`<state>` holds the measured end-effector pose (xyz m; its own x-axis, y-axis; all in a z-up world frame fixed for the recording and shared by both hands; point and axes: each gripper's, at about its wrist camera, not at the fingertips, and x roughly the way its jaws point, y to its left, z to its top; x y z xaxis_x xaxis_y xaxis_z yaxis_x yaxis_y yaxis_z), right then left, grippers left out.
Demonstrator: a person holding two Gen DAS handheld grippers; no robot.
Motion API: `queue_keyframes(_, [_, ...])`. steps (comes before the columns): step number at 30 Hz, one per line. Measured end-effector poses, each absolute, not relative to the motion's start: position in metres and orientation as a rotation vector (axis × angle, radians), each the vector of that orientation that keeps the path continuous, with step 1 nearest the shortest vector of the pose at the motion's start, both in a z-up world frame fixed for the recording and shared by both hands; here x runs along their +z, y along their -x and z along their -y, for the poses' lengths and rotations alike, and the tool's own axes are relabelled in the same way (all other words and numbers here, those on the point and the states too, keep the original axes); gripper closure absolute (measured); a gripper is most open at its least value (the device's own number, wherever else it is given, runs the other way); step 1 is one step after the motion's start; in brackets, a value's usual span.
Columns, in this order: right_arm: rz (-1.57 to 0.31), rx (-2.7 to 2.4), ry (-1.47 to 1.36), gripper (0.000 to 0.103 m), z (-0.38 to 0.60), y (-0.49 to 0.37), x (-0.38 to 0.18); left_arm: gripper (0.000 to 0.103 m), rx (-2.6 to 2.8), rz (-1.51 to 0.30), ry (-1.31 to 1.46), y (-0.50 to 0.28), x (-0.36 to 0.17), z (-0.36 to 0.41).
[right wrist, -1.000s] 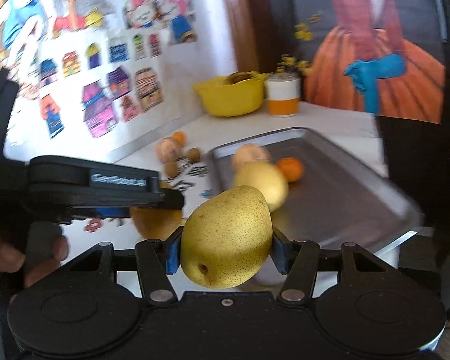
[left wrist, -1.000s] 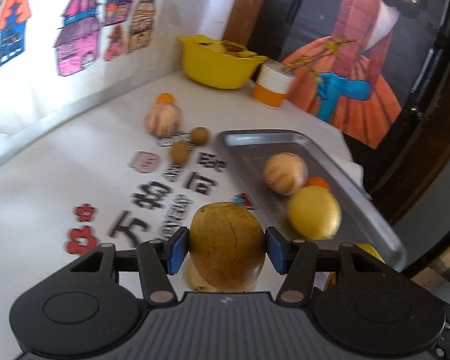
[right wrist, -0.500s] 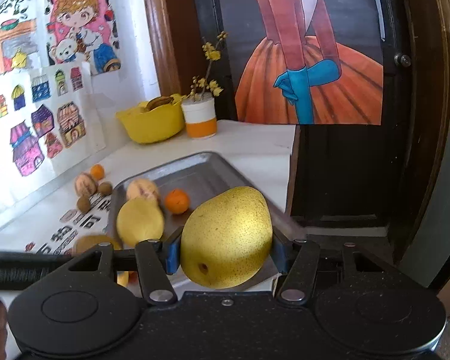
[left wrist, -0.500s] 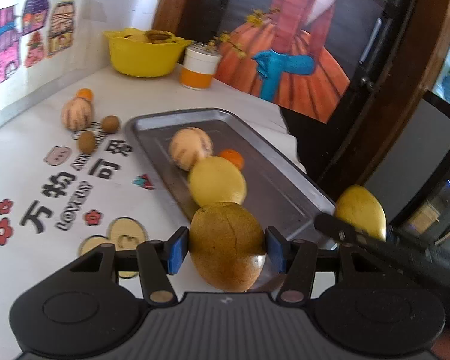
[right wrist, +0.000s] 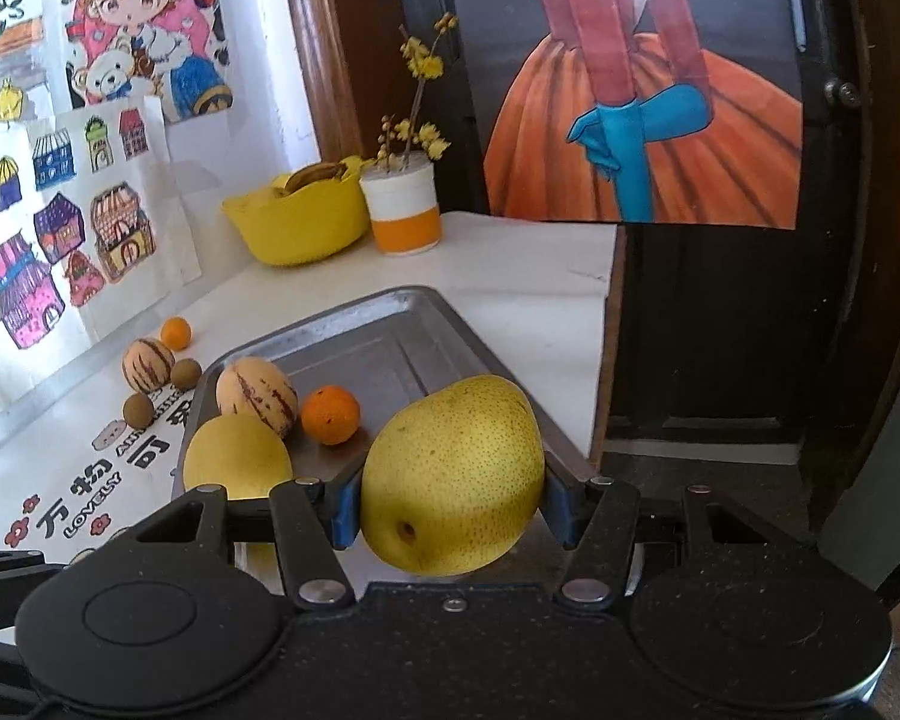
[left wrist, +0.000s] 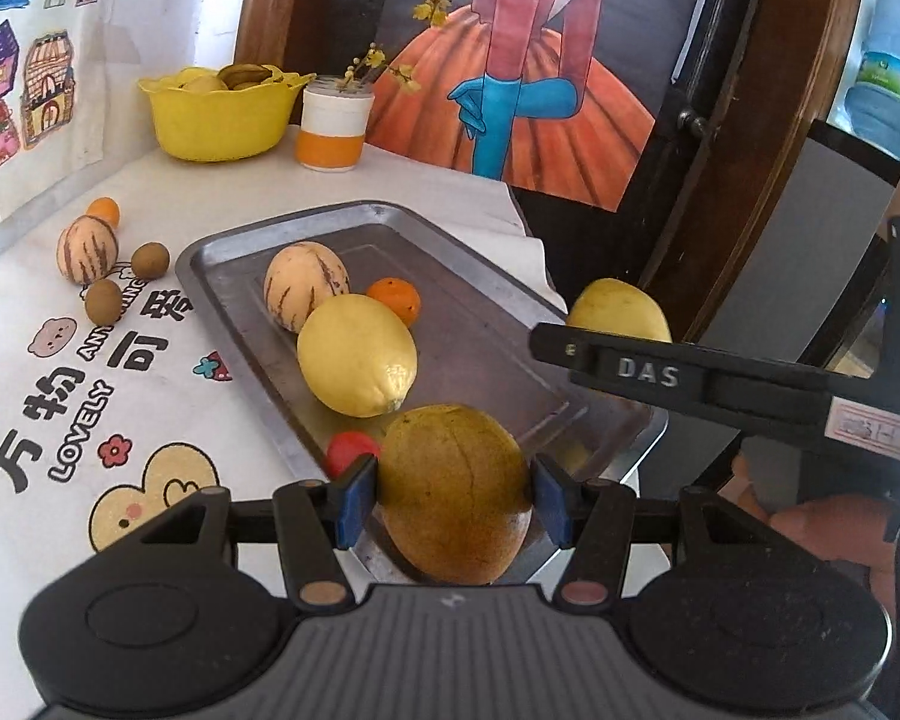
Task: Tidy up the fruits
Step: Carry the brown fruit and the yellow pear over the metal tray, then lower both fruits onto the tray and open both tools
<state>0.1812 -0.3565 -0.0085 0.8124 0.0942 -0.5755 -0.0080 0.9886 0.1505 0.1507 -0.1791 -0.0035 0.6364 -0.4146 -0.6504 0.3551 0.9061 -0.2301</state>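
Note:
My left gripper (left wrist: pixel 453 495) is shut on a brownish-green mango (left wrist: pixel 456 489), held over the near end of the metal tray (left wrist: pixel 486 300). My right gripper (right wrist: pixel 450 495) is shut on a speckled yellow pear (right wrist: pixel 450 474) above the tray's (right wrist: pixel 390 336) near right side. That pear (left wrist: pixel 618 309) and the right gripper's side show at the right of the left wrist view. In the tray lie a yellow lemon (left wrist: pixel 357 354), a striped melon (left wrist: pixel 306 285) and a small orange (left wrist: pixel 395 298). A red fruit (left wrist: pixel 351 450) sits by the tray's near edge.
On the white cloth left of the tray lie a striped melon (left wrist: pixel 86 249), two brown round fruits (left wrist: pixel 150 260), and a small orange (left wrist: pixel 103 210). A yellow bowl (left wrist: pixel 219 117) and an orange-white cup (left wrist: pixel 333 132) stand at the back. The table's edge drops off at the right.
Both grippers have swung right toward the tray with their fruits. The mango now hangs over the tray's near end, and the pear has come in over the tray's right side.

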Motion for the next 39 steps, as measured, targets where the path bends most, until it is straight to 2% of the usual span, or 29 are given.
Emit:
queue_keyframes(16, [-0.632,0.062,-0.139,0.044,0.345,-0.185,-0.012,0.043,-0.446,-0.781,0.079,-0.156,-0.007,0.177])
queue_keyframes(23, [-0.601,0.040,-0.144,0.036,0.347,-0.173,-0.001,0.041,-0.457,-0.756,0.062,-0.147,-0.001,0.174])
queue_keyframes(26, [-0.569,0.027,-0.144,0.025,0.349,-0.163,0.007,0.035,-0.457,-0.738,0.059,-0.140,0.005,0.169])
queue_keyframes(28, [-0.539,0.013,-0.141,0.010,0.349,-0.155,0.014,0.029,-0.452,-0.727,0.066,-0.135,0.008,0.164])
queue_keyframes(31, [-0.507,-0.007,-0.128,0.003,0.348,-0.143,0.023,0.021,-0.435,-0.702,0.084,-0.127,0.015,0.153])
queue_keyframes(37, [-0.466,-0.022,-0.097,0.001,0.340,-0.119,0.039,0.001,-0.347,-0.640,0.122,-0.116,0.027,0.126])
queue_keyframes(39, [-0.462,-0.018,-0.094,0.001,0.335,-0.112,0.042,0.001,-0.312,-0.618,0.132,-0.112,0.030,0.116])
